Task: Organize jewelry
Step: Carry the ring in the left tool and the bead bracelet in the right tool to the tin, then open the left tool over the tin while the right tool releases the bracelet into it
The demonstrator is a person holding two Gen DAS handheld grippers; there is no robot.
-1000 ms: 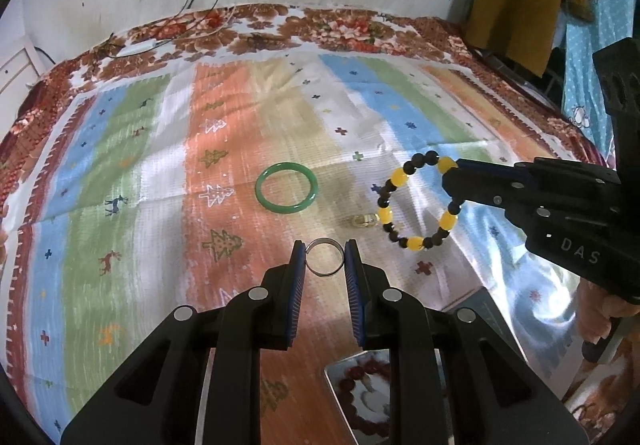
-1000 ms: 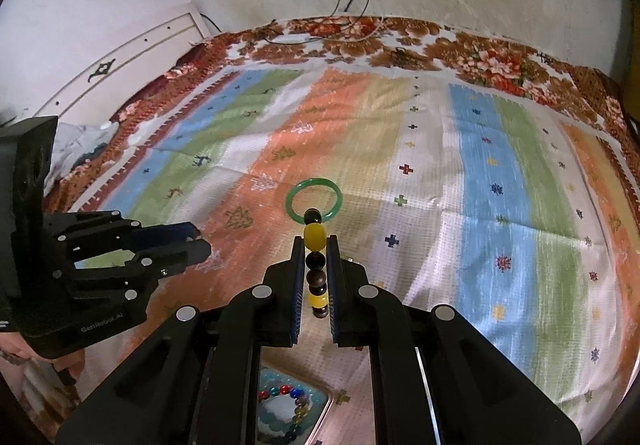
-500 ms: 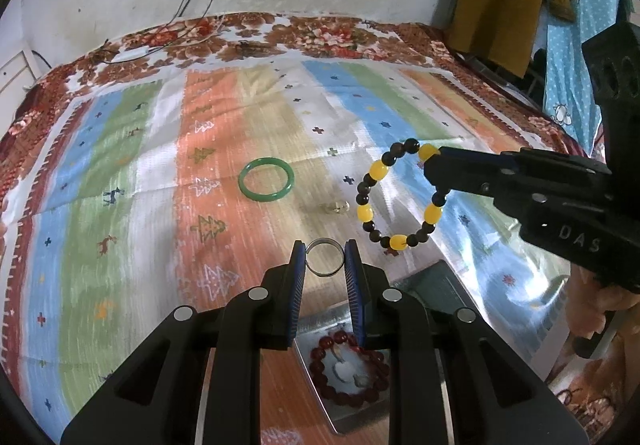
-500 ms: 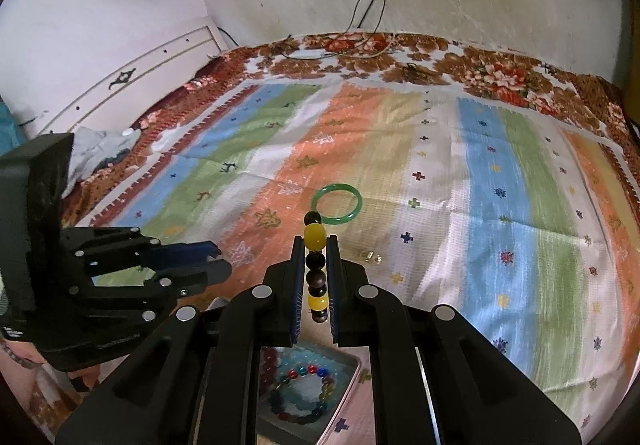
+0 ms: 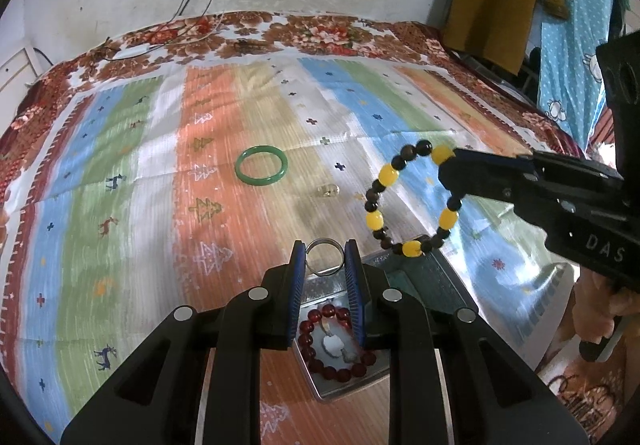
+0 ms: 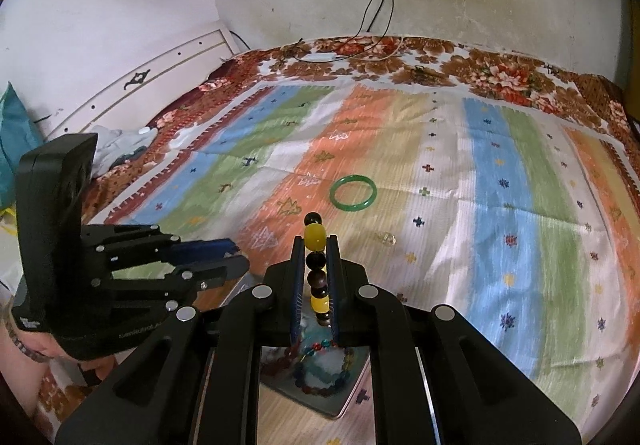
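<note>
- Your left fingers [image 5: 325, 265] are pressed on a thin silver ring [image 5: 325, 261]. Only its two edges touch the pads. A small twist could make it pop out and roll away on the bed.
- Your right fingers [image 6: 316, 265] are shut tight on a bead bracelet [image 6: 316, 265] with yellow and dark beads. Most of its loop hangs free in the air, so it can swing. If you move fast, it could catch on the left fingers or slide out of the pads.
- The two grippers are close to each other over the metal box [image 5: 416, 273]. They could bump, and a bump may knock the ring loose.
- The box below already holds a red bead bracelet [image 5: 334, 341], and the right view shows a bracelet of many colours [image 6: 320, 369] in it too. If you let go too high, your piece may bounce off the rim and land on the bedspread [image 5: 132, 205].
- I think the box could tip or slide, since it sits on soft bedding.
- A green bangle [image 5: 261, 165] and a small clear stone [image 5: 327, 189] lie farther out on the bedspread, well away from both grippers. The stone is tiny and pale, so you could miss it or pinch cloth with it.
</note>
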